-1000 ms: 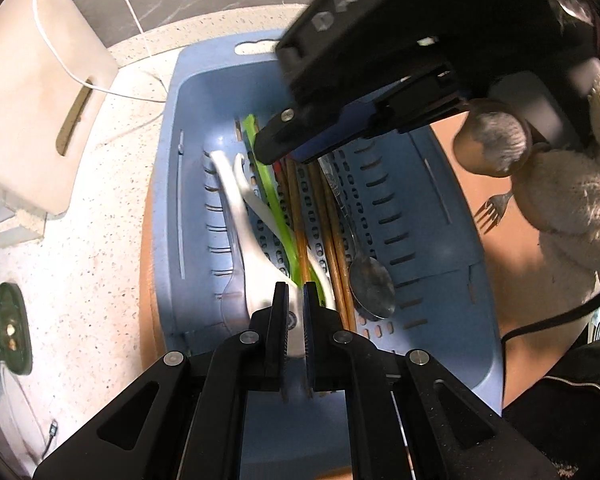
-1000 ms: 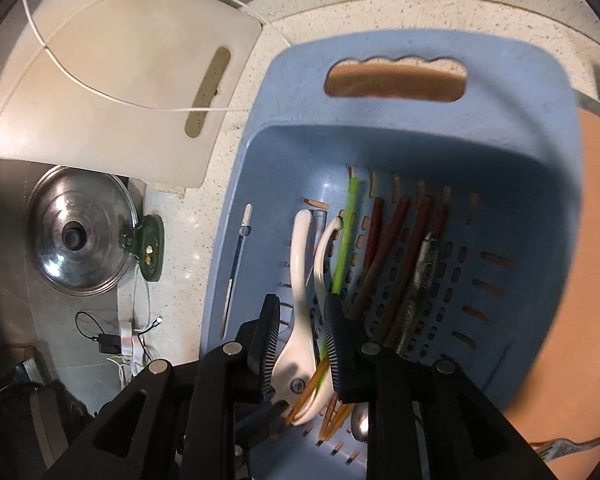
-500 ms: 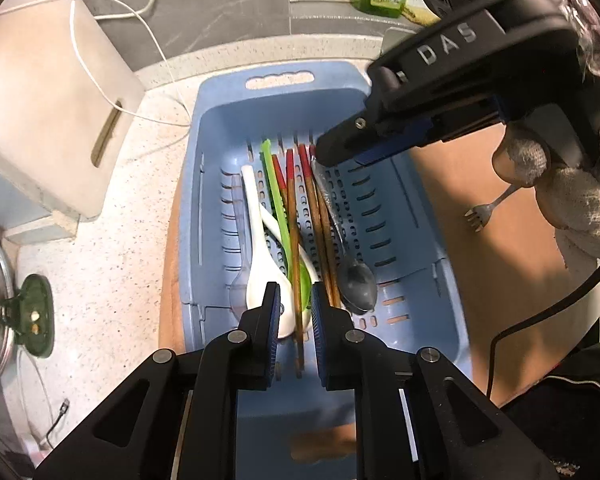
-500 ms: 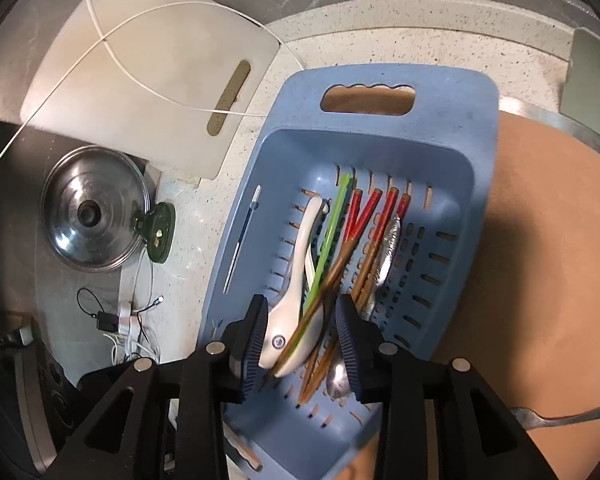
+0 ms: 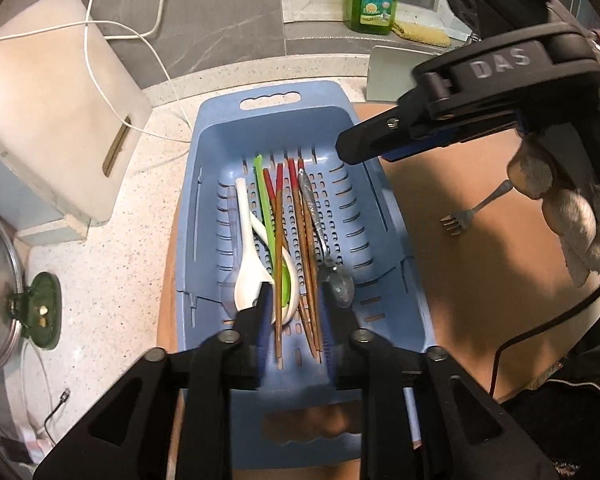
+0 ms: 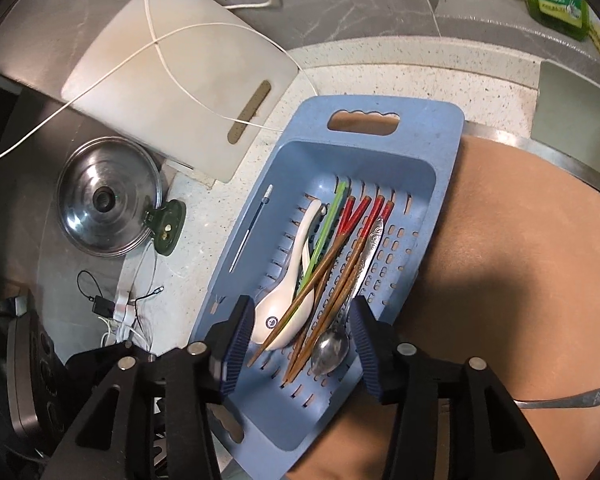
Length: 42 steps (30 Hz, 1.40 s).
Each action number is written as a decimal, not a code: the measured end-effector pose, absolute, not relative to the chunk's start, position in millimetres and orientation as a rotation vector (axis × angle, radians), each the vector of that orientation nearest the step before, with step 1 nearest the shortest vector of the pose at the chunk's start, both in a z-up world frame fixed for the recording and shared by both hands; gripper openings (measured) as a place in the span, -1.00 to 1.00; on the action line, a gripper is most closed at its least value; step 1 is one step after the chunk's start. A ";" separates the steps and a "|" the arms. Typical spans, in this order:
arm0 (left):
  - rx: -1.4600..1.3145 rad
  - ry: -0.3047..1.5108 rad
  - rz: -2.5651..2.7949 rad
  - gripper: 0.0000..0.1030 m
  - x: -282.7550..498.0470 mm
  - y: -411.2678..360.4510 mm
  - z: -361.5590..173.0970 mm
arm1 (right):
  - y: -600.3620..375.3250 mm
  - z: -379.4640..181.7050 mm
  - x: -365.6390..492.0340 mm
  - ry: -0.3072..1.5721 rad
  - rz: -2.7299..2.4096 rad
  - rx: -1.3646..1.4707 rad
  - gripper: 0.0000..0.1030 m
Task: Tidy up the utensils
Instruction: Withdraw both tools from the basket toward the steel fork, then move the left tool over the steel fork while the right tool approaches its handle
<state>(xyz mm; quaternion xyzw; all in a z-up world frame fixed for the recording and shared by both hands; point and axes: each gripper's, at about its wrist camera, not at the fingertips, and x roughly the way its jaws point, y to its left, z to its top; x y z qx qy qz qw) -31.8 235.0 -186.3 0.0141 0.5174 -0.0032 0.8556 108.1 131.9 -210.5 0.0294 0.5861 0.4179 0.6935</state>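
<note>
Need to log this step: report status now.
Both claws, left and right, open, just widening, empty. Utensils lie in blue basket; fork outside it. Nothing blocking.

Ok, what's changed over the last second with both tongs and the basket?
Both tongs have pulled up and back from the basket. The left tongs and right tongs have just been opening, with nothing gripped between them. The white spoon, chopsticks and metal spoon lie in the basket as before; the fork remains outside.
</note>
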 end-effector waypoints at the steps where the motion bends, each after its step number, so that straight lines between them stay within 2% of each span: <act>1: 0.028 1.085 -0.005 -0.46 -31.7 234.5 -186.4 | 127.8 -207.7 106.0 1.288 0.936 0.071 0.18; 5: 0.004 1.078 0.001 -0.44 -35.2 232.8 -184.9 | 117.1 -200.2 101.4 1.239 0.957 0.077 0.26; 9: -0.026 1.064 0.017 -0.34 -40.3 234.1 -181.9 | 101.2 -191.8 97.3 1.174 0.980 0.060 0.37; 11: -0.043 1.059 0.023 -0.34 -41.9 235.1 -180.7 | 89.4 -188.6 95.7 1.146 0.987 0.037 0.53; 16: -0.072 1.032 0.042 -0.34 -47.6 233.8 -174.9 | 47.0 -189.4 102.2 1.149 0.897 0.037 0.54; 22: -0.055 1.014 0.029 -0.30 -47.1 220.4 -170.8 | -36.8 -204.0 119.3 1.198 0.713 0.176 0.54; 24: -0.052 1.017 0.009 -0.18 -43.7 214.2 -171.3 | -59.2 -209.4 122.5 1.221 0.669 0.216 0.54; 34: 0.039 1.050 -0.166 -0.05 -14.0 142.4 -178.6 | -144.2 -237.0 118.3 1.265 0.543 0.415 0.53; 38: 0.105 1.088 -0.253 -0.04 1.5 112.3 -184.1 | -160.1 -243.2 115.6 1.273 0.512 0.461 0.39; 42: 0.168 1.122 -0.312 -0.01 17.4 89.9 -191.5 | -172.3 -240.4 110.0 1.236 0.471 0.442 0.39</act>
